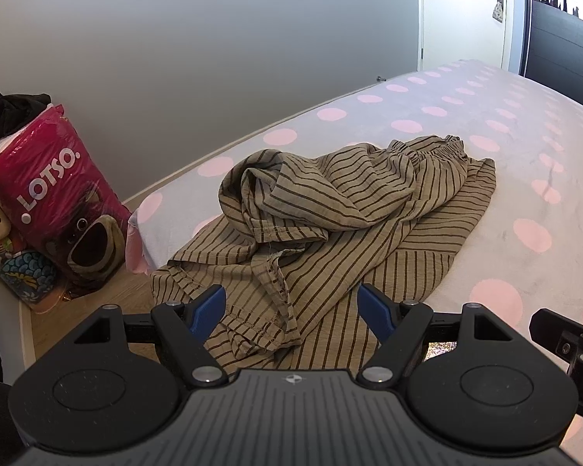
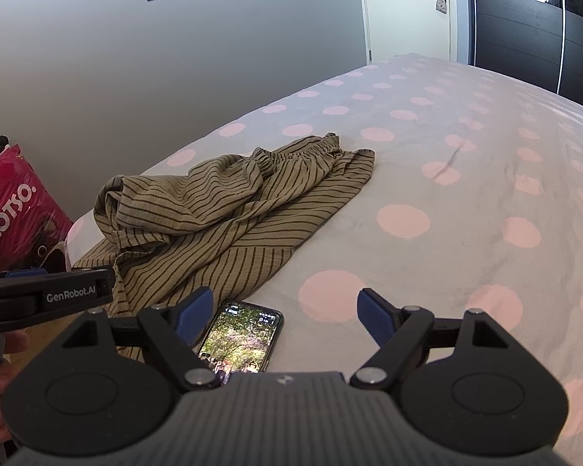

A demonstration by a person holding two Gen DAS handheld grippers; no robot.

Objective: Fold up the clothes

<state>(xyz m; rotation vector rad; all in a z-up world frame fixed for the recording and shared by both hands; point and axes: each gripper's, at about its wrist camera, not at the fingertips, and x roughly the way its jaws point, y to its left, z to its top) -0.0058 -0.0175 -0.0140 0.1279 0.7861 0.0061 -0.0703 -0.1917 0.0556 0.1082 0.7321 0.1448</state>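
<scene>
A tan garment with dark stripes (image 1: 330, 209) lies crumpled at the near left corner of the bed (image 1: 524, 178), its elastic waistband at the far end and its hem hanging over the bed's edge. My left gripper (image 1: 291, 306) is open, its blue fingertips either side of the near hem, just above it. In the right wrist view the same garment (image 2: 229, 209) lies ahead and to the left. My right gripper (image 2: 285, 310) is open over bare bedcover, with nothing between its fingers. The left gripper's body (image 2: 46, 295) shows at the left edge, held by a hand.
A phone (image 2: 241, 341) with a lit screen lies on the bed just beside the right gripper's left finger. A pink LOTSO bag (image 1: 58, 202) with toys stands on a wooden ledge left of the bed. Grey wall behind, door and dark wardrobe at the far right.
</scene>
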